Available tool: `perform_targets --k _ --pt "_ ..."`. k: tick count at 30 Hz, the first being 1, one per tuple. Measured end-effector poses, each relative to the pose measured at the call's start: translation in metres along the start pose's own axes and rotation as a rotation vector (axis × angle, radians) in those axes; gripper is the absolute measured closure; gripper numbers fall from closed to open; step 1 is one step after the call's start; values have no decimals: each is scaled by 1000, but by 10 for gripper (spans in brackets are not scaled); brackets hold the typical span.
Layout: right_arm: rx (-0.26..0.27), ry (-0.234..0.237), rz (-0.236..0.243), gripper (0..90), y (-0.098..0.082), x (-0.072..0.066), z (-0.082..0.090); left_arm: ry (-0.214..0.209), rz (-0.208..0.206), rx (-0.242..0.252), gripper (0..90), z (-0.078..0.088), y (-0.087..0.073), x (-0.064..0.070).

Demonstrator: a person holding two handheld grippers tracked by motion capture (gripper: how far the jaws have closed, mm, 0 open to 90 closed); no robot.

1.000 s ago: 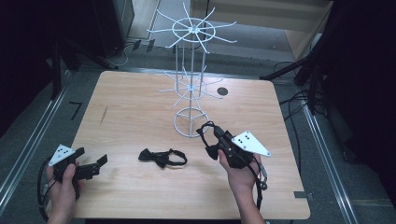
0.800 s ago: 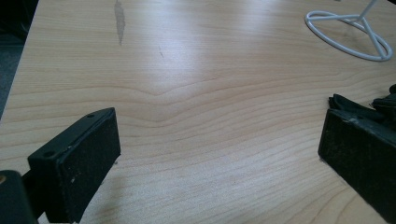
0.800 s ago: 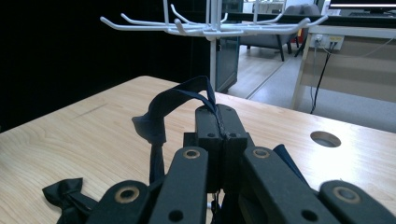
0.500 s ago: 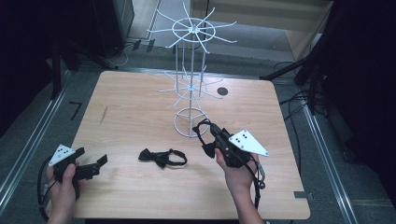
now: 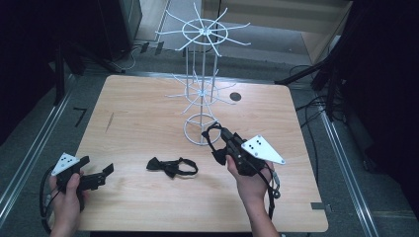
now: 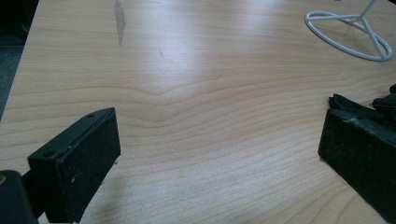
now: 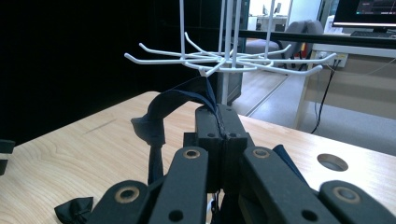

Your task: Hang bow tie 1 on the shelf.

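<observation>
High view: my right claw (image 5: 217, 139) pinches a dark bow tie (image 5: 213, 144) beside the white wire rack (image 5: 200, 129); a second bow tie (image 5: 171, 166) lies mid-desk (image 5: 138, 113). Left gripper view: my left claw (image 6: 219, 163) stands spread over bare wood. Right gripper view: jaws pressed together on the strap.

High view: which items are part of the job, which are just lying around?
In the job:
- right tool, shut on dark bow tie
- white wire rack
- second bow tie on the table

Lying about:
- left tool, open, idle
- round hole in the tabletop
</observation>
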State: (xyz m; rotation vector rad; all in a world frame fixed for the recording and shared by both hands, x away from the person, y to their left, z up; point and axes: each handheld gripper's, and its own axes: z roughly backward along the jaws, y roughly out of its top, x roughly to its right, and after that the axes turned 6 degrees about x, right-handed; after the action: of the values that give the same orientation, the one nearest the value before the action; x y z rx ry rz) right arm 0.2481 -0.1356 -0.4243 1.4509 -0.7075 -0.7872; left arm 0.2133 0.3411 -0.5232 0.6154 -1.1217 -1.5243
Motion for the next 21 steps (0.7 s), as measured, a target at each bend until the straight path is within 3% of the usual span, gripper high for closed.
perform_targets --k 21 --pt "26 -5 1 900 12 -1 -4 -3 -1 -1 0 0 0 0"
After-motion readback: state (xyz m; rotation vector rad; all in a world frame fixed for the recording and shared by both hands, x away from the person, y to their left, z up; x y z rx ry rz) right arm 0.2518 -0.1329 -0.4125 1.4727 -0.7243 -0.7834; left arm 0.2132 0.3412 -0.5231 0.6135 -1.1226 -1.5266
